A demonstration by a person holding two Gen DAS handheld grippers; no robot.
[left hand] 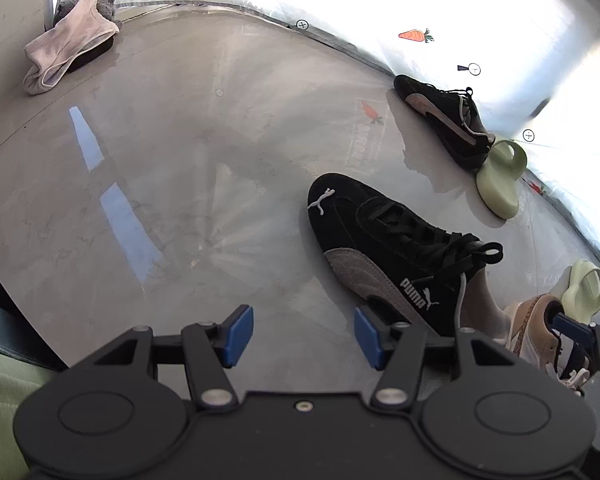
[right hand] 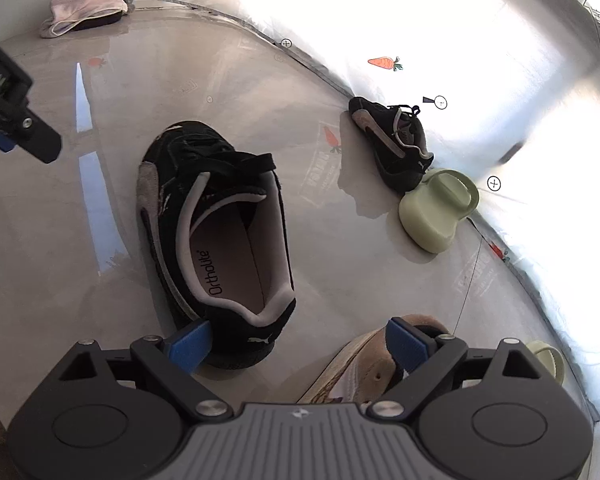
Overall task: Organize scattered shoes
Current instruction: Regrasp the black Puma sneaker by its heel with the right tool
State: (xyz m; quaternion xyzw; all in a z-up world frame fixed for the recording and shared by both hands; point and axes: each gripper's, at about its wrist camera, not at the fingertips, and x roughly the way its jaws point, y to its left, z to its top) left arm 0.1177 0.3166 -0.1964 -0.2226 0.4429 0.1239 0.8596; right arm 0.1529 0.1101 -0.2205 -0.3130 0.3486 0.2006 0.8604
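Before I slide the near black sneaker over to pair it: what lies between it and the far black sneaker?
Only bare glossy floor between near sneaker and far sneaker, per right wrist view.

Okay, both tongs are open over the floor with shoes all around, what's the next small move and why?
Probably ease the right tongs forward and left, then close on the heel of the near black Puma sneaker. Their jaws stand open, one blue pad already beside that heel, nothing gripped. Its mate lies by the wall next to a green slide sandal, so it likely belongs there. The left tongs are open too.
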